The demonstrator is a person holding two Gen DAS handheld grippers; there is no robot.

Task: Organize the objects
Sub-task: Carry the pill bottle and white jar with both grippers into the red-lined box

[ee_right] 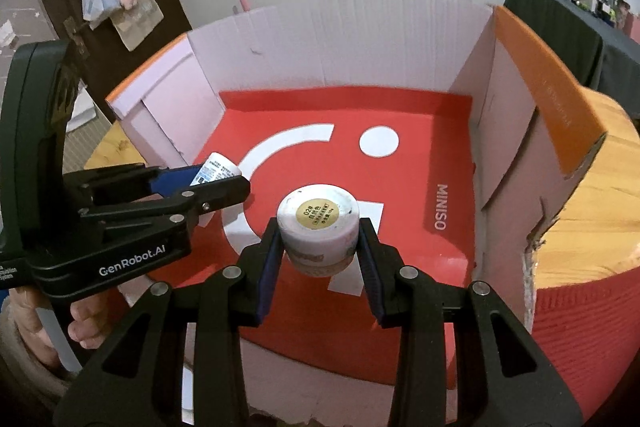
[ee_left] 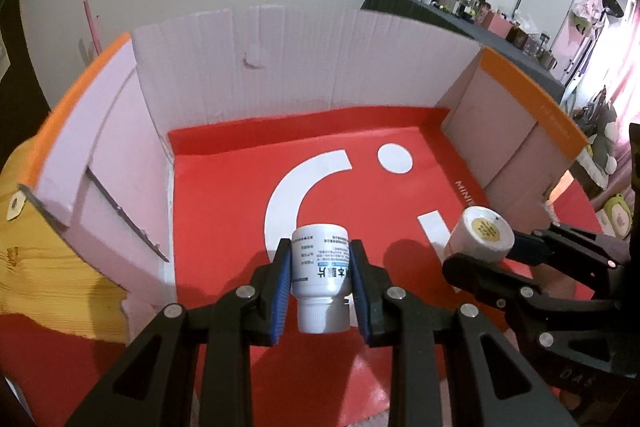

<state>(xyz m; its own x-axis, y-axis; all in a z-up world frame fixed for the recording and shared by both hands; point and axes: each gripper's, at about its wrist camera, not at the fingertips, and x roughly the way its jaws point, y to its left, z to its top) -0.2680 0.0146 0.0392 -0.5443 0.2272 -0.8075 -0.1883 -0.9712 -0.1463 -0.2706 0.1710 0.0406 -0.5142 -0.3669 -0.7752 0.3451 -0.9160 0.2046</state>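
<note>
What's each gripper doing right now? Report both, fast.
Left gripper: closed on the white pill bottle, above the box's red floor.
Right gripper: closed on the white jar.

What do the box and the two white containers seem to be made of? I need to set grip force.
Box: corrugated cardboard, matte; fluted ribs and torn edges show.
Bottle: likely plastic, smooth white with slight sheen, ribbed cap, printed label.
Jar: probably plastic, though glass is possible; glossy white with a round sticker.
</note>
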